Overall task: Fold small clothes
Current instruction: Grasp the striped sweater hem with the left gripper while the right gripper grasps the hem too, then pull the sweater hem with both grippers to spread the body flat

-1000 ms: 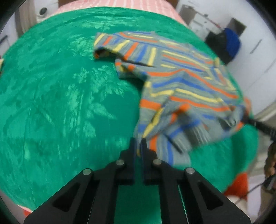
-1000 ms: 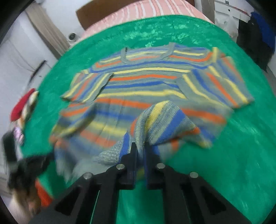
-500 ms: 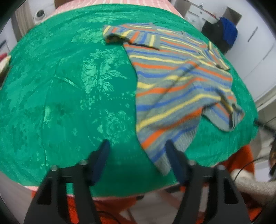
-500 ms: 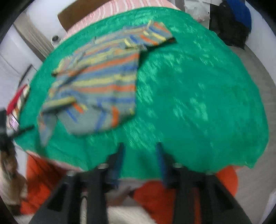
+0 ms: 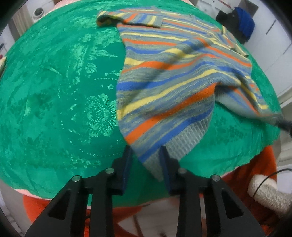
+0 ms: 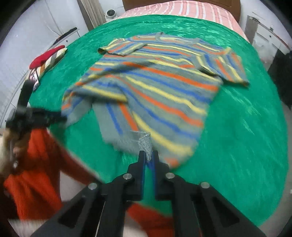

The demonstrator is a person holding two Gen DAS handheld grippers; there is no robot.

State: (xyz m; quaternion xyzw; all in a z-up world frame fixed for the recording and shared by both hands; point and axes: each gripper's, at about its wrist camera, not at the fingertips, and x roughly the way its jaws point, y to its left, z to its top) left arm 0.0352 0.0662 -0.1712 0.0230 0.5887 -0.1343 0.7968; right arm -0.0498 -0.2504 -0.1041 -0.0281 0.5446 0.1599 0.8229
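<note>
A small striped knit sweater (image 5: 169,80), grey with orange, blue and yellow bands, lies spread on a green cloth (image 5: 60,102). My left gripper (image 5: 146,152) is open, its fingers on either side of the near grey hem corner (image 5: 175,144). In the right wrist view the sweater (image 6: 160,87) lies with collar far and one hem corner lifted. My right gripper (image 6: 148,156) is shut on that grey hem corner (image 6: 145,144). The left gripper (image 6: 43,116) shows at the left, at the other hem corner.
The green cloth (image 6: 246,127) covers a bed with a pink striped sheet (image 6: 182,9) at the far end. A red and striped bundle (image 6: 47,56) lies at the left edge. Dark bags (image 5: 240,29) stand by the white cabinets. The person's orange clothing (image 6: 34,164) is close below.
Both grippers let go of the sweater and drew back. Now both are again at the near hem: the right has shut on one corner, the left stands open around the other.
</note>
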